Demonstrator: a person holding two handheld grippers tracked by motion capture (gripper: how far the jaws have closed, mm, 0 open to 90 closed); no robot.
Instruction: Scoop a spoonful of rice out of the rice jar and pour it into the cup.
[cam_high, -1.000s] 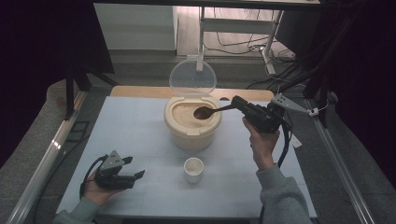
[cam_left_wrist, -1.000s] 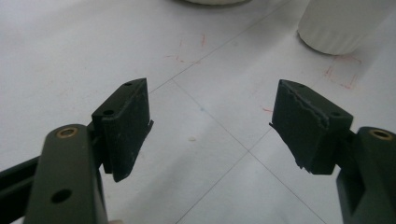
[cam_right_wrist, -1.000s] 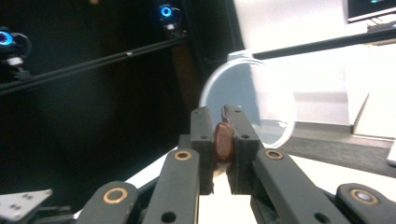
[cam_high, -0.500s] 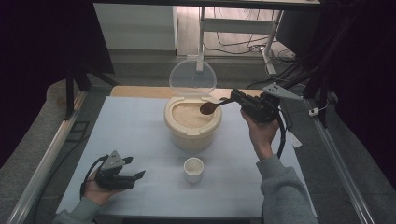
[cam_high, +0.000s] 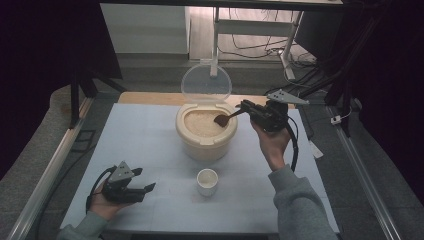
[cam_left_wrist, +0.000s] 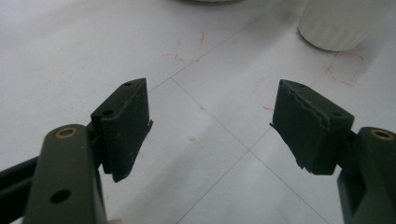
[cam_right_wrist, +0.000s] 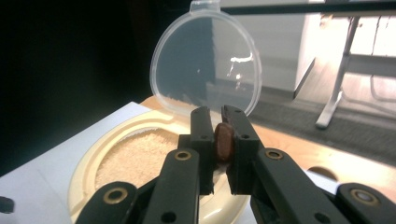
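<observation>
- Left gripper (cam_high: 149, 188) — rests low on the table (cam_high: 150, 130) in the person's left hand (cam_high: 102, 205), jaws wide apart with nothing between them; bare tabletop shows in the gap in the left gripper view. Judged idle, parked out of the way.
- Small white cup (cam_high: 207, 181) — stands upright on the table, ahead of and to the right of the left gripper's jaws, well apart from them, and nearer the person than the right gripper. Its inside cannot be made out. Judged the likely receiver for a scoop.
- Rice container (cam_high: 205, 136) — sits just beyond the cup, clear lid (cam_high: 206, 84) hinged up and back, so the rice (cam_high: 200, 122) is open to reach from the right.
- Right gripper (cam_high: 246, 107) — jaws narrow, clamped on the handle of a brown spoon (cam_high: 223, 118). The bowl reaches out past the jaws, over the rice at the container's right side; contact with the rice cannot be told. Held high and level — judged suited to scooping without spilling.
</observation>
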